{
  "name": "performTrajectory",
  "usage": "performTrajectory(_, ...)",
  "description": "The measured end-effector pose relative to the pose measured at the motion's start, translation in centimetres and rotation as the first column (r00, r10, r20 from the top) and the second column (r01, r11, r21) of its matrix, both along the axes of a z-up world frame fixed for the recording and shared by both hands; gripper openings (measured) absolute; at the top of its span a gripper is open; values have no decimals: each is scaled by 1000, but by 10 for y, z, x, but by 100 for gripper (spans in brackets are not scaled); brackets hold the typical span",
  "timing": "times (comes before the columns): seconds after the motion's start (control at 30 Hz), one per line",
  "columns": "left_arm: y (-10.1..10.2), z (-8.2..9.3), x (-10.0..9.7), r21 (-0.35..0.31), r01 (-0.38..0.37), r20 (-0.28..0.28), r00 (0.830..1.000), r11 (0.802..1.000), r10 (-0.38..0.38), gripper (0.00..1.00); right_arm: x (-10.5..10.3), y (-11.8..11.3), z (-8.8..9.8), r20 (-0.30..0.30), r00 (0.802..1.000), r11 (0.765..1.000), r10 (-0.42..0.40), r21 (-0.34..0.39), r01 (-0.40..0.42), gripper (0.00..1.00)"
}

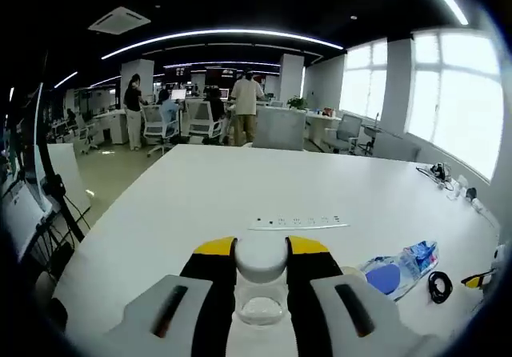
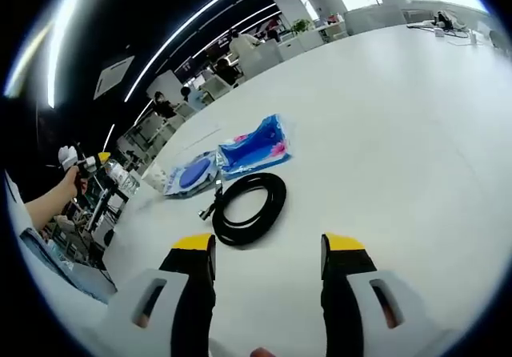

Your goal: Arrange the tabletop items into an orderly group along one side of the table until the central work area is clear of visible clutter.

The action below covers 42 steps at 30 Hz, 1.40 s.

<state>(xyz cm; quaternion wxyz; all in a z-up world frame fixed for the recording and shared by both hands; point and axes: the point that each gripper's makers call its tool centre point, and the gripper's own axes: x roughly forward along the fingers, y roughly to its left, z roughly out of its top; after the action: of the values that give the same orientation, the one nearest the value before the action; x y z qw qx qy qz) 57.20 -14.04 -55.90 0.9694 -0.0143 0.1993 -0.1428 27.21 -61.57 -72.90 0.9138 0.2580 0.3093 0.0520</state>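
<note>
Clutter remains: coiled black cable (image 2: 250,199) and blue packets (image 2: 254,146) untouched before the wide right gripper (image 2: 267,254); left gripper (image 1: 262,253) clasps a clear cup (image 1: 261,293).

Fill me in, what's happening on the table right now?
A person is tidying a large white table with a handheld gripper in each hand. The left gripper is closed on a clear cup, holding it above the table. The right gripper is open and empty, pointed at a coiled black cable lying on the table. Just beyond the cable lie two blue plastic packets, touching each other. A white power strip lies flat farther off, near the middle of the table.
</note>
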Motion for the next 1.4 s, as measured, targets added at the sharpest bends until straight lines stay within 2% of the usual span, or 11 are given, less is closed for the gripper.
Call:
performTrajectory(0.1,-12,2,8,5,22,-6,1000,1000,-22,21,1,1,1,3,1000,1000,-1,0,1,52)
performTrajectory(0.27,-41,6,8,7,62,-19,998,998,-62,21,1,-1,2,6,1000,1000,-18,3,17,52)
performTrajectory(0.57,-66,-14,6,38,102,-77,992,994,-99,22,-4,-10,-2,4,999,999,-48,10,48,51)
performTrajectory(0.77,-73,-27,6,56,115,-113,988,992,-108,22,-7,-13,-4,1,997,997,-71,19,71,51)
performTrajectory(1.0,-70,-38,5,66,104,-146,985,992,-93,22,-6,-12,-5,-2,998,998,-65,23,65,51)
performTrajectory(1.3,-66,-49,4,72,87,-184,980,994,-72,22,-6,-11,-6,-8,998,998,-63,25,63,51)
performTrajectory(1.4,-66,-47,2,70,79,-183,981,994,-65,22,-7,-10,-7,-9,998,998,-64,28,64,51)
